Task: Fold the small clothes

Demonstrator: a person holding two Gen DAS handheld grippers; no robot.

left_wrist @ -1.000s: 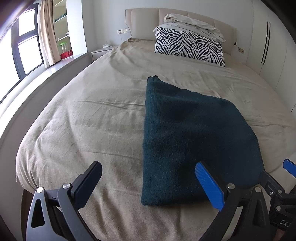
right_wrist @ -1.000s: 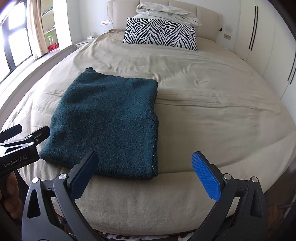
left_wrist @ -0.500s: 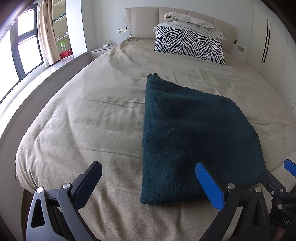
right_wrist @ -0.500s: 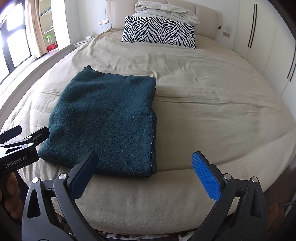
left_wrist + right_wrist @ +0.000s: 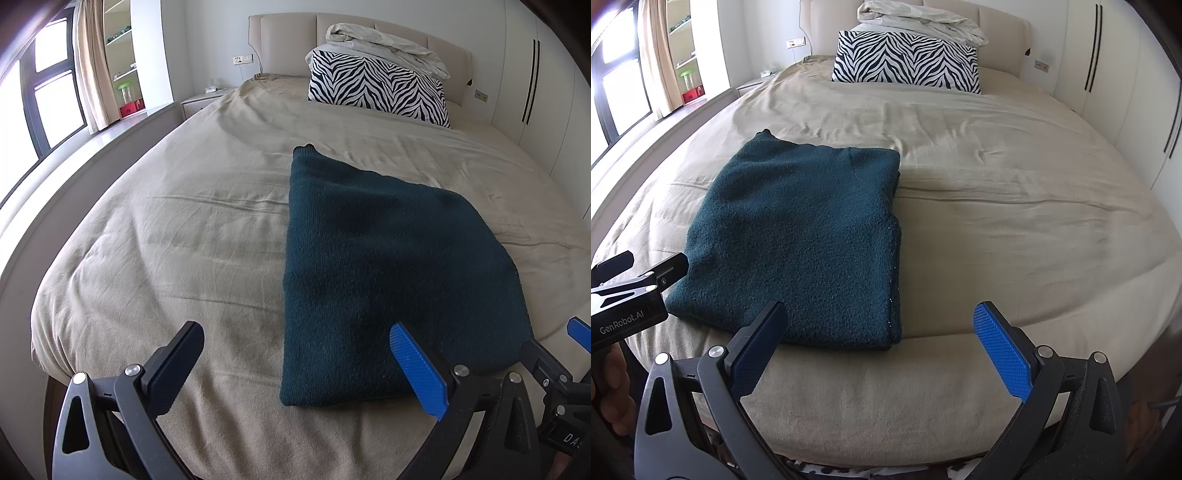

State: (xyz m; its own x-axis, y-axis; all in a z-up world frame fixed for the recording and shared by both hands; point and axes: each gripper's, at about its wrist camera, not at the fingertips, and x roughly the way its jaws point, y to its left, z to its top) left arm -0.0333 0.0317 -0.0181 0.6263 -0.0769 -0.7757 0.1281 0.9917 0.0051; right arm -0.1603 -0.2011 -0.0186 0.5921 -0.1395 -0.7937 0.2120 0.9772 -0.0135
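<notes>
One garment: folded dark-teal sweater point(image 5: 384, 266) flat on beige bed point(image 5: 177, 236).
Left gripper point(image 5: 303, 363): jaws spread, empty.
Right gripper point(image 5: 882, 341): jaws spread, empty.

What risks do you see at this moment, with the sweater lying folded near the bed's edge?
1. The folded teal sweater lies close to the bed edge; a careless pull may drag it off.
2. Both the left gripper and right gripper are open and empty; pinching only the top layer at the stacked side edge may undo the fold.
</notes>
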